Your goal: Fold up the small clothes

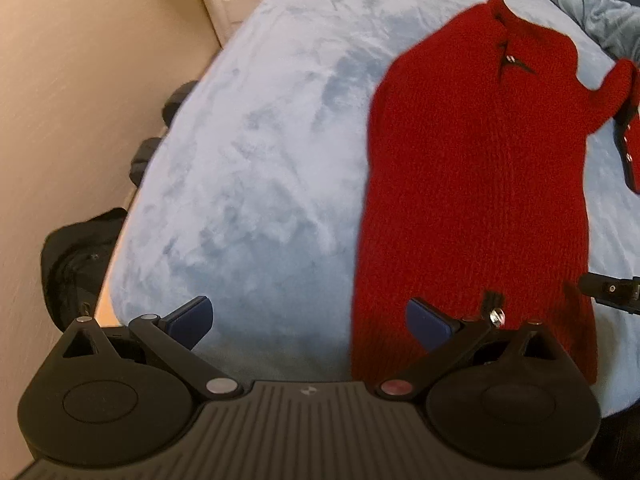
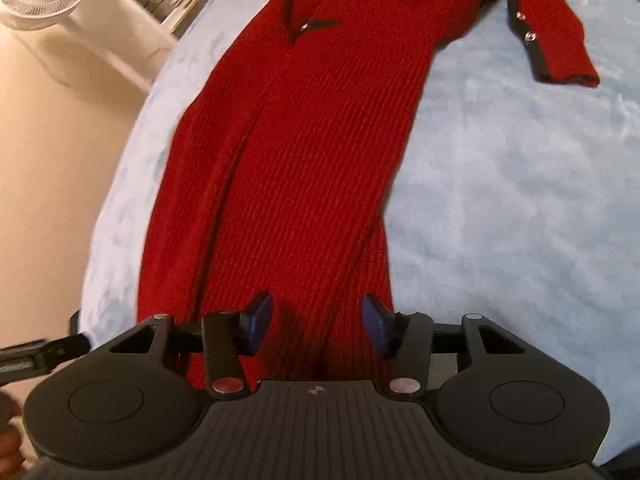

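Red knit dress (image 2: 288, 152) lies flat and lengthwise on the light blue bed cover (image 2: 500, 184), one sleeve (image 2: 552, 36) extended sideways, while left gripper (image 1: 310, 322) and right gripper (image 2: 318, 326) hover over its hem, jaws open, gripping nothing.

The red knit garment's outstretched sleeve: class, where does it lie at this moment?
In the right wrist view the sleeve lies at upper right on the pale blue blanket, angled away from the red knit garment, its dark, buttoned cuff farthest out.

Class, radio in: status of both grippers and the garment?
Left gripper open, empty. Right gripper open over hem of red ribbed knit dress, flat on pale blue fleece blanket. Nothing obstructing.
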### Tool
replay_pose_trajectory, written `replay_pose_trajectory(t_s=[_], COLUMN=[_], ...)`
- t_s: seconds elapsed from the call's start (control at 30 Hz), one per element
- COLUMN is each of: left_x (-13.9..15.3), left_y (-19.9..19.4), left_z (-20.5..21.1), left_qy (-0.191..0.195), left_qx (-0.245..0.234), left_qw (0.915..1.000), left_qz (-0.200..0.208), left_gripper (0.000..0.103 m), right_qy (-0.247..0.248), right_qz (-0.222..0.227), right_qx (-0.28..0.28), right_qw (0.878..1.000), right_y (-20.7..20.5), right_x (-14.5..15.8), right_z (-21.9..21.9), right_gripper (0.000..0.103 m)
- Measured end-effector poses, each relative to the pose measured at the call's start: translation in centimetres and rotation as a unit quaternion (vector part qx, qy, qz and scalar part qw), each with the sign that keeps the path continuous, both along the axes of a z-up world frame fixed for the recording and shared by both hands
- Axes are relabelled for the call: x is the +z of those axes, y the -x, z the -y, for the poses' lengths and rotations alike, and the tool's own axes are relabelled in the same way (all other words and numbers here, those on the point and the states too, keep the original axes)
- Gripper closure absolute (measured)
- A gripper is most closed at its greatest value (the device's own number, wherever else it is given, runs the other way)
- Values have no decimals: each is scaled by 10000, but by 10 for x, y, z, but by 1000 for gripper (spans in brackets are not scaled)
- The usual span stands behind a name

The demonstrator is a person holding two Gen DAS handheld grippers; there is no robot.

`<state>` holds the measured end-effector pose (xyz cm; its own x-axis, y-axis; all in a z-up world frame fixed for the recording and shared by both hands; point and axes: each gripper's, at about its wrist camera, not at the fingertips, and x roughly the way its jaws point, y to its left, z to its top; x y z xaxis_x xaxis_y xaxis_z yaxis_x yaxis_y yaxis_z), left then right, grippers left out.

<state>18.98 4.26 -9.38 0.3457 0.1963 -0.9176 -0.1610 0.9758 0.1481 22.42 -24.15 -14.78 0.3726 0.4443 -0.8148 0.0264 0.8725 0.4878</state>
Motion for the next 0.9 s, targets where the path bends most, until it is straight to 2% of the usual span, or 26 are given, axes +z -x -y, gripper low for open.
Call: replay_pose_trajectory(t_s=[0.1,0.23,0.37,0.4,0.43,0.47,0.5,0.57,0.6,0.7,0.8,0.83,0.9], left_x=[-7,-27,-59,-68,-73,-73,-68,-48,-37,7,48,60,74], left_y=[2,4,1,-1,-3,-6,-11,-27,-35,-62,-88,-95,-105], left_z=[12,34,57,61,63,61,54,25,10,-35,-68,-80,-98], left_qy=[207,468,592,554,441,322,538,1032,1054,874,130,51,209], left_qx=[-206,-783,-1313,-1435,-1531,-1552,-1519,-1112,-911,-580,-306,-178,-96], left_qw=[9996,9953,9866,9847,9840,9846,9844,9862,9888,9943,9953,9933,9909], left_qz=[-15,-313,-768,-815,-800,-740,-706,-665,-539,176,915,1137,1326], left_gripper=[0,0,0,6,17,37,59,78,82,83,83,83,83], right_qy=[-282,23,278,263,243,214,130,39,54,22,-53,-92,-100], right_qz=[-97,25,145,268,284,223,149,114,98,74,186,224,318], right_qx=[-61,-80,-239,-169,-89,3,62,150,194,272,285,286,243], right_qw=[9995,10000,9992,9992,9993,9995,9998,9998,9997,9996,9994,9993,9991], right_y=[9,7,7,10,10,10,9,8,6,3,3,3,3], right_x=[-12,-12,5,10,12,13,13,9,7,1,5,8,14], right_z=[-2,-26,-19,-16,-16,-16,-16,-18,-21,-29,-35,-37,-39], right_gripper=[50,50,50,50,50,50,50,50,50,50,50,50,50])
